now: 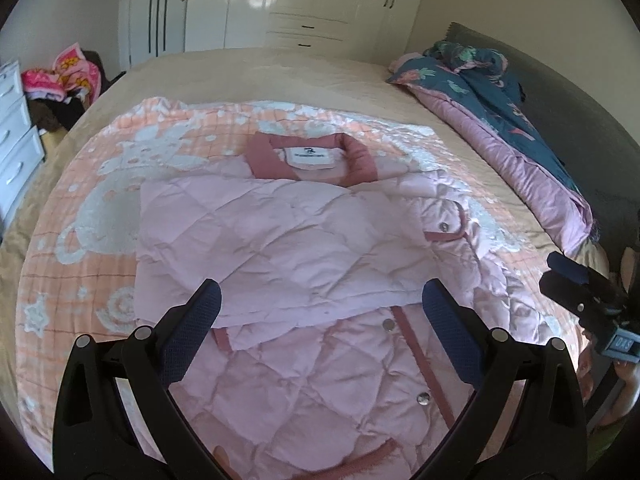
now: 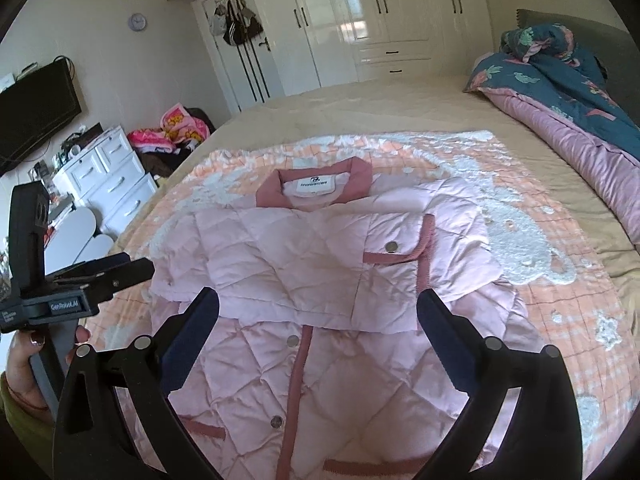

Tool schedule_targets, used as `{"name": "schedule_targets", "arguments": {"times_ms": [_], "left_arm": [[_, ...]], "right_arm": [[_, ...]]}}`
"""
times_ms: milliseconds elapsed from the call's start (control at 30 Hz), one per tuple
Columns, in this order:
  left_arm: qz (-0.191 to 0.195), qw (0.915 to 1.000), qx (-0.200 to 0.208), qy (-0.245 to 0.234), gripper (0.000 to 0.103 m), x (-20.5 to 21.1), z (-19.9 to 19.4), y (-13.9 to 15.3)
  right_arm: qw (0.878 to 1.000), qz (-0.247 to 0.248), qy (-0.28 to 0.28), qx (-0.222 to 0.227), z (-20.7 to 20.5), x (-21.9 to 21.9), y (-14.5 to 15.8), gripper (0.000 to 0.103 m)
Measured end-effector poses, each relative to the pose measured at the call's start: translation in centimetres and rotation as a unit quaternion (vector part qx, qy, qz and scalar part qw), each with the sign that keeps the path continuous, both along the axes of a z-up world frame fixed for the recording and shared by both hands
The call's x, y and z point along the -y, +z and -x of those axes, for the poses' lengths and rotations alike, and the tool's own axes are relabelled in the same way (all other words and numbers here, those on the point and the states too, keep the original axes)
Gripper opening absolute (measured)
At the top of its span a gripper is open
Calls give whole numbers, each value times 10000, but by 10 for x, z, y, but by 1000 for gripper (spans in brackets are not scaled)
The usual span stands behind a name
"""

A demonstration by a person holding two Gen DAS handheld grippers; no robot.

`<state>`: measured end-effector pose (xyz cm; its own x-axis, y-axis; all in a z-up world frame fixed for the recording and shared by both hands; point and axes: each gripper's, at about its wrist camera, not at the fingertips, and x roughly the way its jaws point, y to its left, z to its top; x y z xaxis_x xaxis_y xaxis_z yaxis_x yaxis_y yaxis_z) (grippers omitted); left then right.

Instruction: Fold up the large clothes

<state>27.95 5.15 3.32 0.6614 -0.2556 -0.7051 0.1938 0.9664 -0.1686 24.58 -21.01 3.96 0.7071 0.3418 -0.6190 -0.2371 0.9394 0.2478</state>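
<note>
In the left wrist view, the left gripper [image 1: 322, 300] is hanging wide open over the pink jacket [image 1: 304, 264], and nothing is sitting between its fingers. The jacket is lying flat on an orange and white blanket [image 1: 100, 208] on the bed [image 1: 280, 68]. Its sleeves are lying folded across its chest and hiding the upper buttons. The bottom of the jacket is going out of the picture behind the gripper, so its lower edge is hidden. The right gripper [image 1: 568, 276] is poking in at the right edge. Only its side is showing, so I cannot tell from here how its jaws are standing. A blue and pink quilt [image 1: 500, 100] is lying along the far right of the bed.

In the right wrist view, the right gripper [image 2: 318, 304] is showing clearly. It is spread open above the jacket [image 2: 320, 280] and holding nothing. This view is also showing the left gripper [image 2: 104, 268] from the side, with a hand [image 2: 24, 368] holding its handle. A white dresser [image 2: 108, 180], a dark screen [image 2: 36, 108] and a wall clock [image 2: 137, 22] are showing here too; the screen and the clock are not showing in the other view. The writing on the jacket's neck label is too small to read.
</note>
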Motion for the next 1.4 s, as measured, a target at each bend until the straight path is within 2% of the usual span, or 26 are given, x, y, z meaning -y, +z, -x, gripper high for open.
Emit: {"name": "schedule_targets", "arguments": {"times_ms": [200,433,600,733,1400], "left_arm": [[14,9997,209,-93,95,8,22,12],[-134,9994,305,-79,95,13,57,11],[92,9995,308,-24,95,8,85,3],[86,9991,399,62,95,6,107,2],[-176,9987,377,296,95,5,162,-1]], "right_arm": [[9998,-48,-17,180,17,9,10,99],[9996,-93,-32,262,38,15,17,99],[9994,-129,-15,320,52,16,22,99],[9992,-136,31,366,62,15,24,99],[9987,-122,227,440,108,21,36,99]]}}
